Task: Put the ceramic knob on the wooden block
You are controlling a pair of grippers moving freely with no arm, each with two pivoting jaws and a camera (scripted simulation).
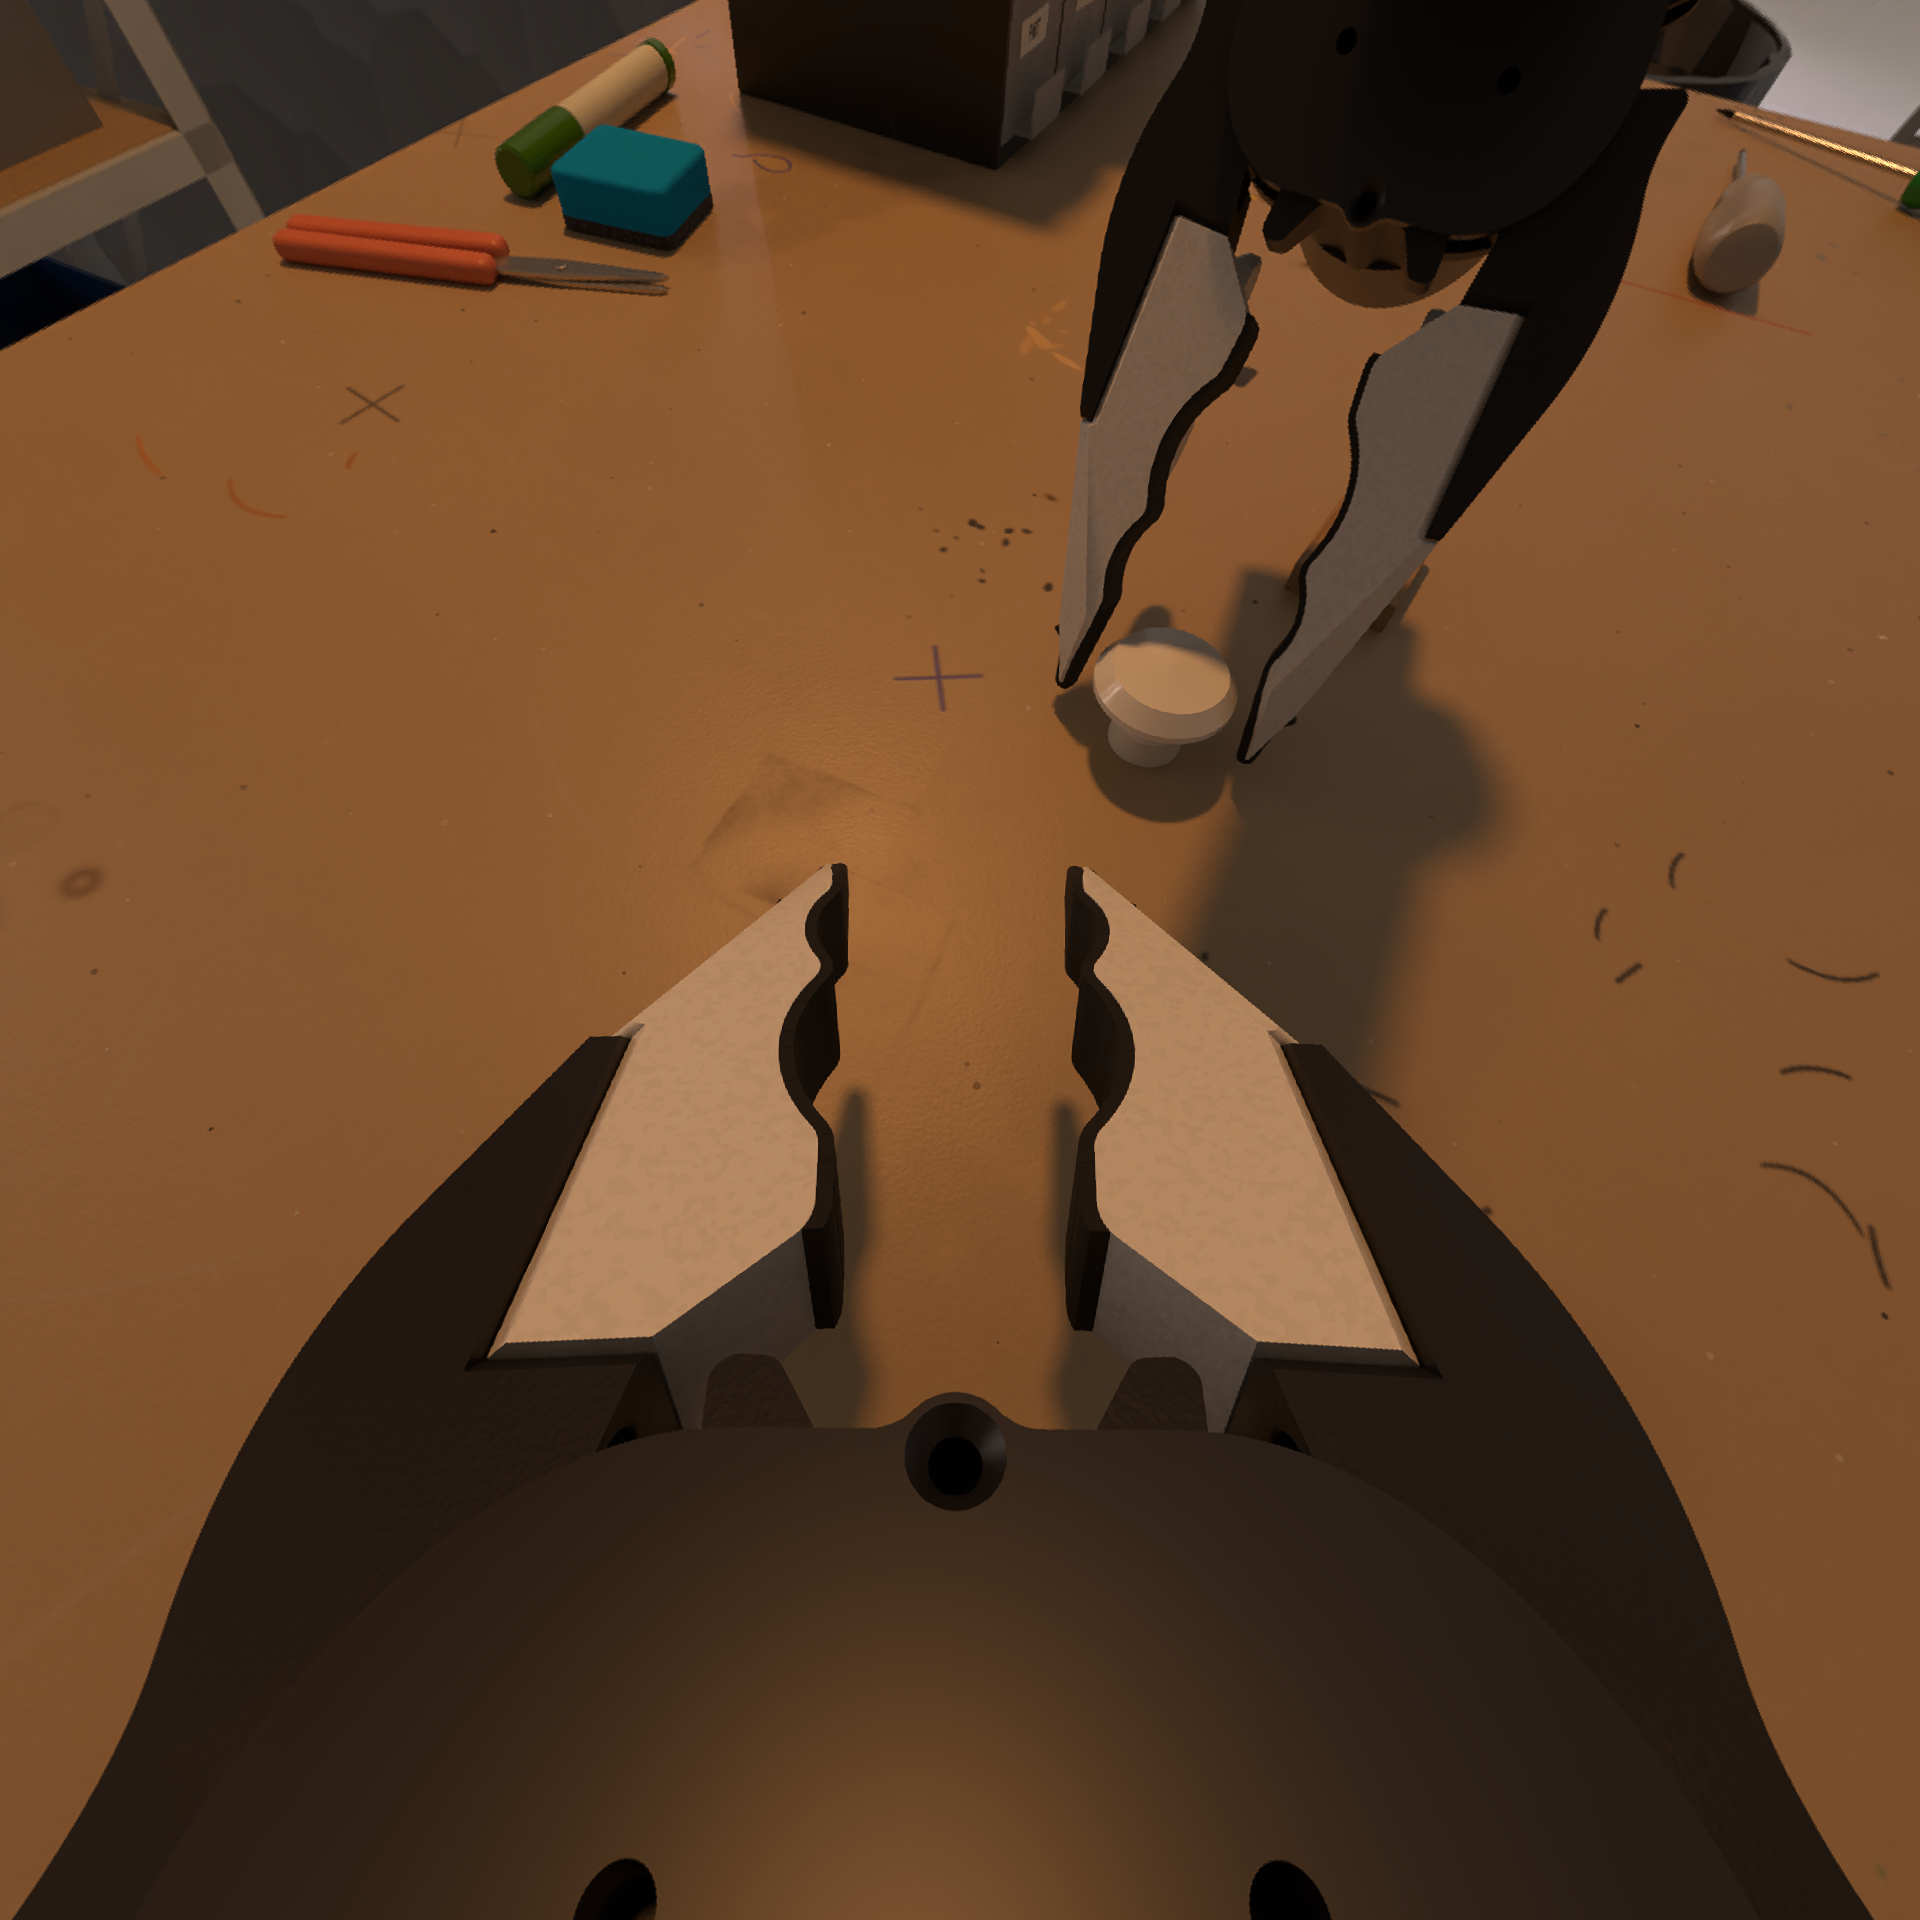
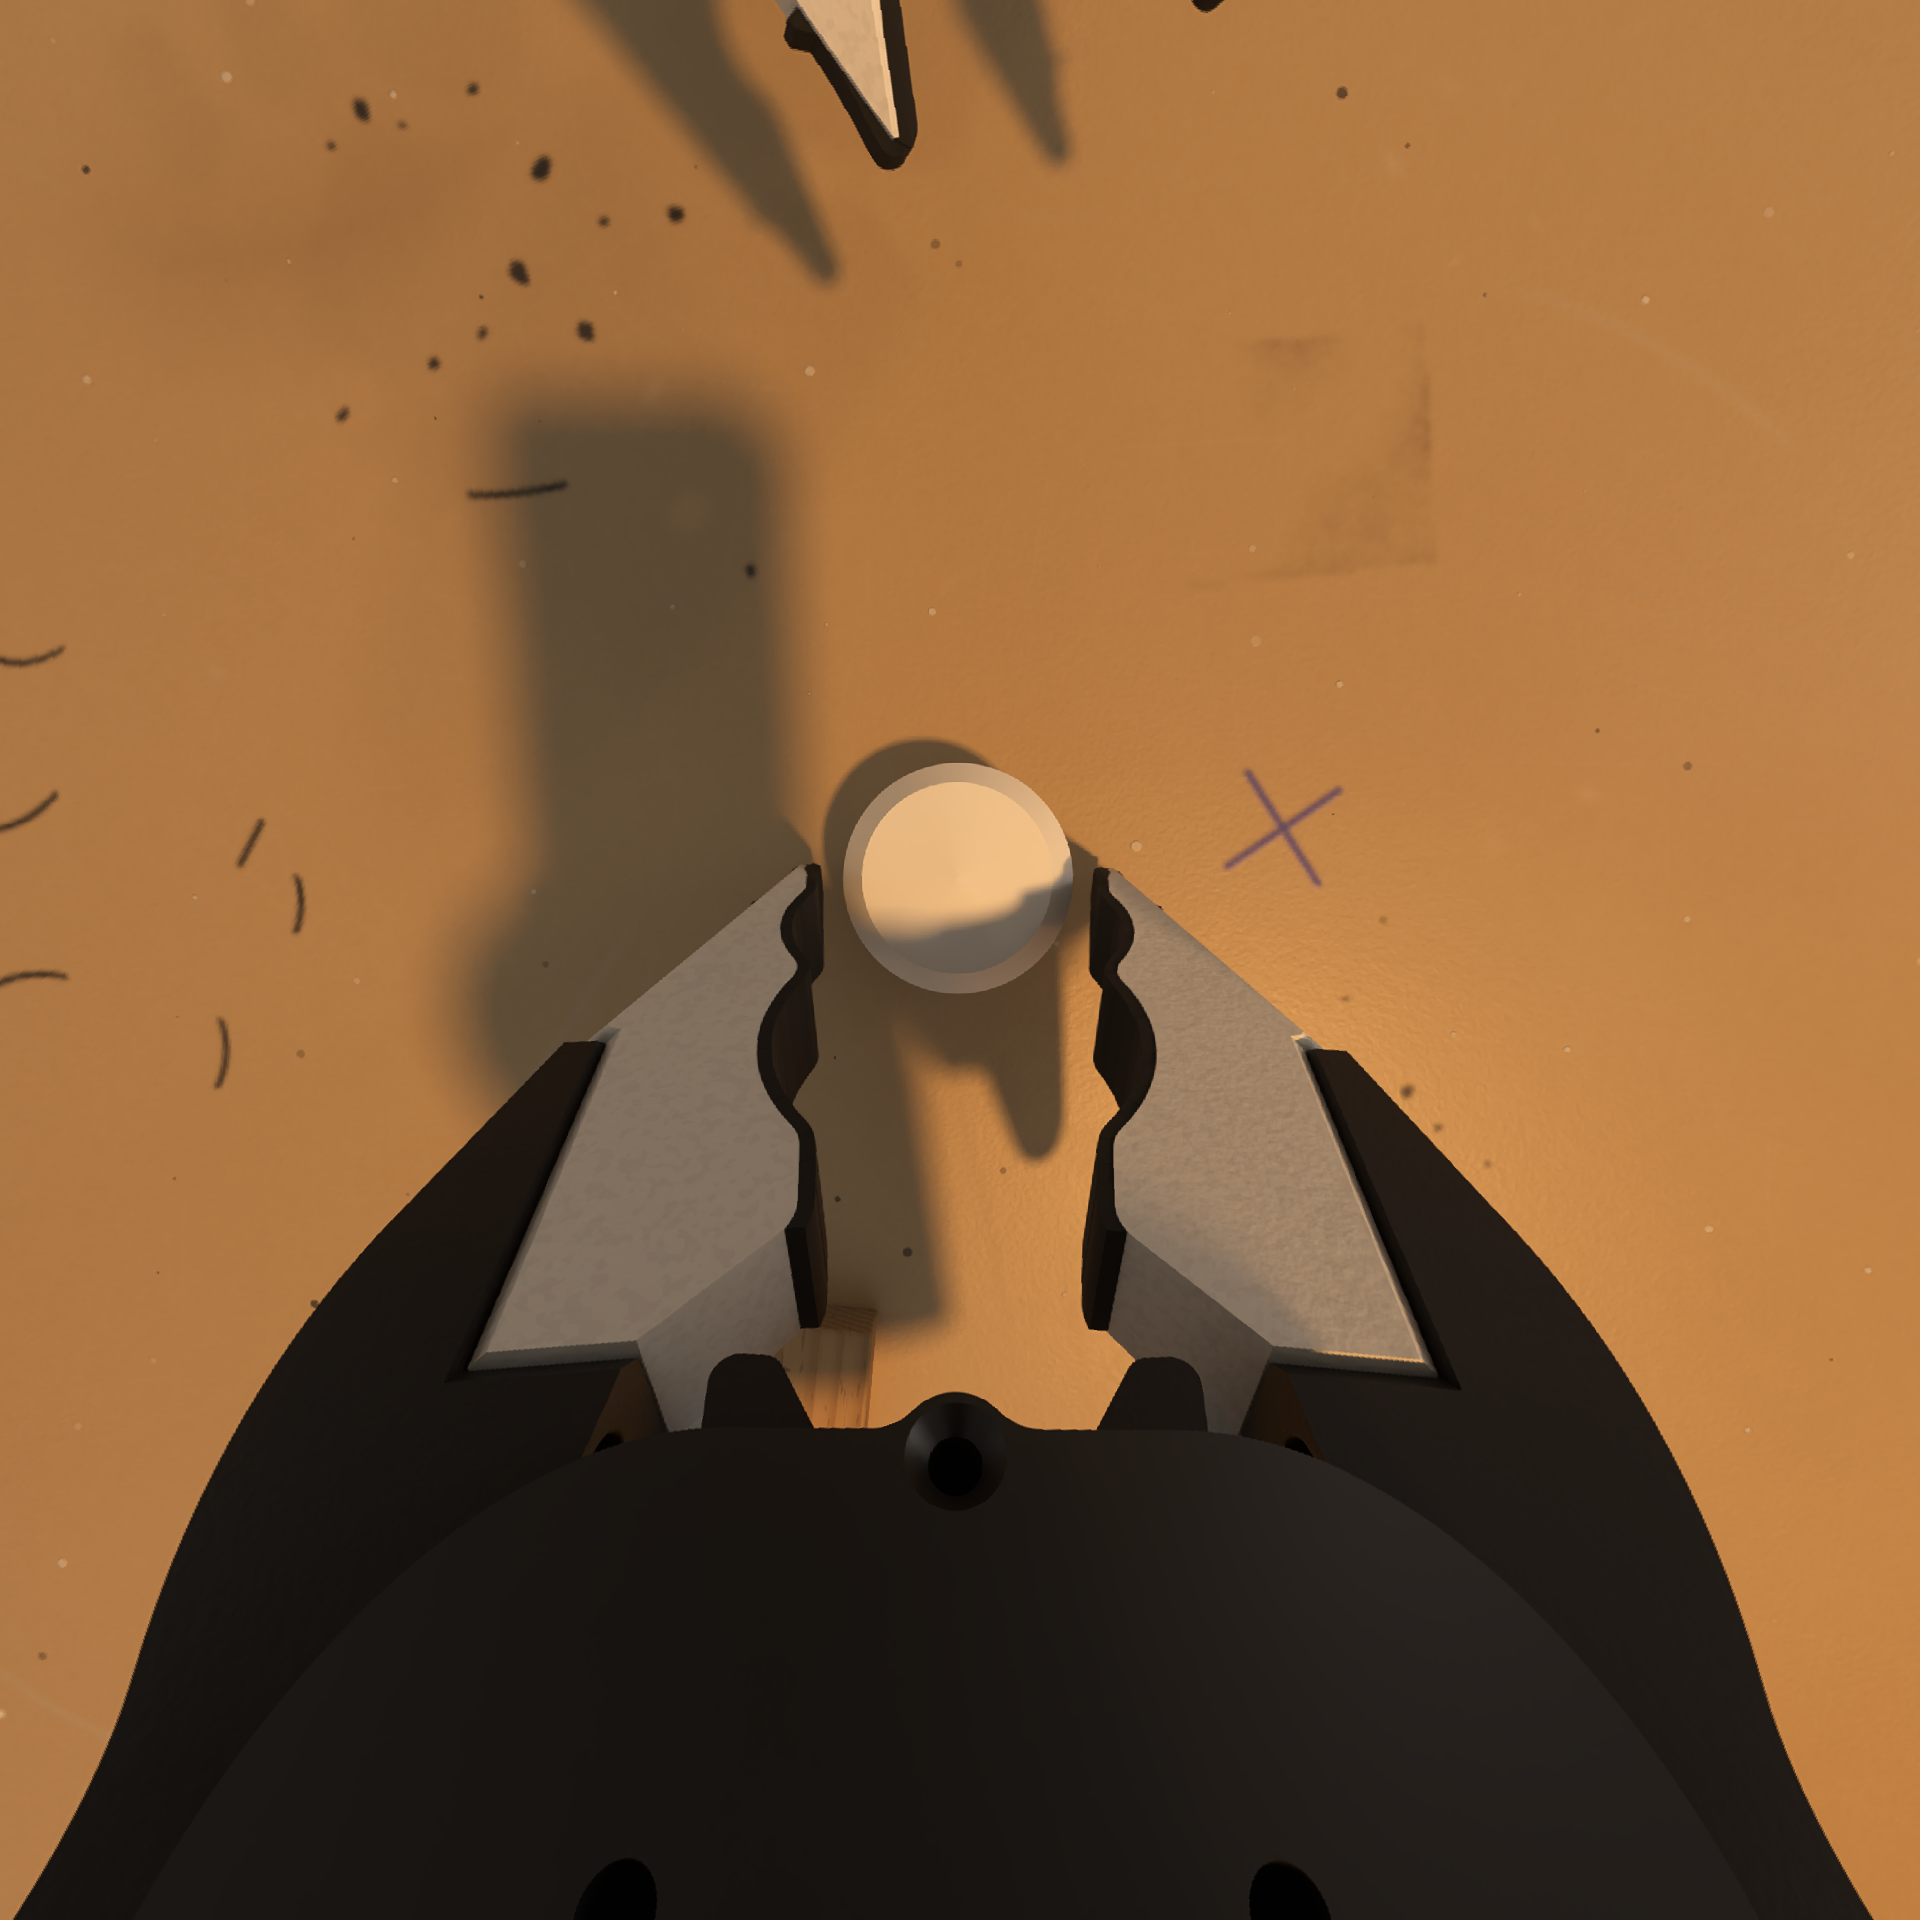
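Hanging over the brown table (image 1: 623, 644), pointing steeply down, the right gripper (image 1: 1158, 717) with jaws spread wide, one fingertip on each side of the ceramic knob (image 1: 1164, 691); tips level with the knob's cap, a sliver of gap on both sides, no contact visible

Standing upright on its narrow stem, cap up, the ceramic knob (image 2: 956, 878), pale cream, just past a purple cross mark (image 1: 938, 677) on the tabletop; framed between the right gripper (image 2: 954, 883) tips in the right wrist view, round top facing the camera

Showing only as a pale wooden corner behind the right gripper's fingers, the wooden block (image 2: 836, 1366); same block peeking out as a sliver beyond that gripper in the left wrist view (image 1: 1387, 613), near the knob, not touching it

Hovering nearer the camera, low over bare tabletop, the left gripper (image 1: 956, 878), jaws parted and holding nothing, well short of the knob

Lying at the far left edge: orange-handled scissors (image 1: 436, 255), a teal eraser block (image 1: 632, 187), a green-capped cream tube (image 1: 587, 114); farther back a dark box (image 1: 935, 73); far right, a pale-handled tool (image 1: 1737, 223)
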